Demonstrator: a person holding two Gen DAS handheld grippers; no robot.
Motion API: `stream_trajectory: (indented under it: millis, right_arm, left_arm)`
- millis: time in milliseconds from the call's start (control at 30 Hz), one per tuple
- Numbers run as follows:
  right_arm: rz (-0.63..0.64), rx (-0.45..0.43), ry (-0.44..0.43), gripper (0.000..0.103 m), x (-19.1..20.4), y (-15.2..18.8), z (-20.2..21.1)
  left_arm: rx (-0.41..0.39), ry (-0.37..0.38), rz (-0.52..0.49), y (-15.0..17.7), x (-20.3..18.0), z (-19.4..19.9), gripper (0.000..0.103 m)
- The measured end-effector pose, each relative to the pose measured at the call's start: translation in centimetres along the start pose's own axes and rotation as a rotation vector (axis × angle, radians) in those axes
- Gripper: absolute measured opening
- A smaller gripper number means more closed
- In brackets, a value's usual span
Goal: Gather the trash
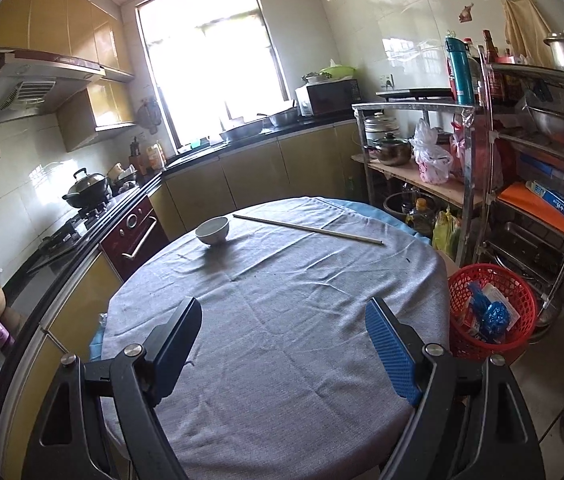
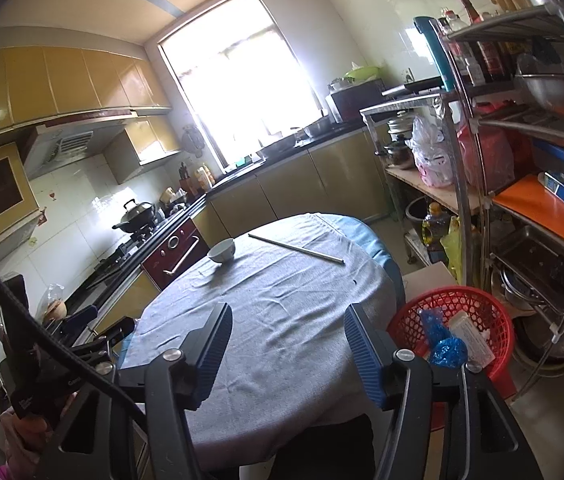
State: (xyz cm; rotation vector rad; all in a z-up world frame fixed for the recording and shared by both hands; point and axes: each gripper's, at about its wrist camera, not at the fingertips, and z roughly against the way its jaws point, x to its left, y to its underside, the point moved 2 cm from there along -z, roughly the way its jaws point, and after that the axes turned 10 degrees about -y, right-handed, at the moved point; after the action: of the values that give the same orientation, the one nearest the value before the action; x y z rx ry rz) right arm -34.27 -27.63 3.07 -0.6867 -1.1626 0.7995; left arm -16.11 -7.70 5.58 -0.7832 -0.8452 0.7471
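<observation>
A red plastic basket (image 1: 521, 280) stands on the floor right of the round table; it also shows in the right wrist view (image 2: 457, 294). It holds a crumpled blue wrapper (image 1: 493, 316) (image 2: 447, 352) and a white carton (image 2: 471, 336). My left gripper (image 1: 283, 314) is open and empty above the near part of the grey tablecloth (image 1: 282, 300). My right gripper (image 2: 287, 320) is open and empty above the table's near right part, left of the basket. The left gripper (image 2: 94, 332) shows at the lower left of the right wrist view.
A white bowl (image 1: 212, 230) (image 2: 222, 250) and a pair of chopsticks (image 1: 307, 229) (image 2: 295, 249) lie on the far part of the table. A metal rack (image 1: 541, 160) with pots and bags stands at right. Counter with stove and wok (image 1: 86, 190) runs along the left.
</observation>
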Motion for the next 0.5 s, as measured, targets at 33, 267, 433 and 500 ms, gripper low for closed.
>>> stream_trajectory:
  millis: [33, 267, 433, 500]
  right_arm:
    - [0.002, -0.003, -0.003, 0.063, 0.2, 0.0, 0.1]
    - [0.041, 0.008, -0.024, 0.063, 2.3, 0.3, -0.6]
    - [0.082, 0.024, -0.052, 0.063, 4.0, 0.7, -1.6]
    - [0.101, 0.031, -0.063, 0.063, 4.8, 1.0, -2.0]
  left_arm:
    - [-0.001, -0.003, 0.004, 0.0, 0.2, 0.1, 0.084]
    - [-0.003, -0.030, 0.042, 0.4, 2.1, 0.7, 0.084]
    - [-0.006, -0.050, 0.079, 0.5, 3.3, 1.0, 0.084]
    - [-0.011, -0.058, 0.089, 0.5, 3.5, 1.2, 0.084]
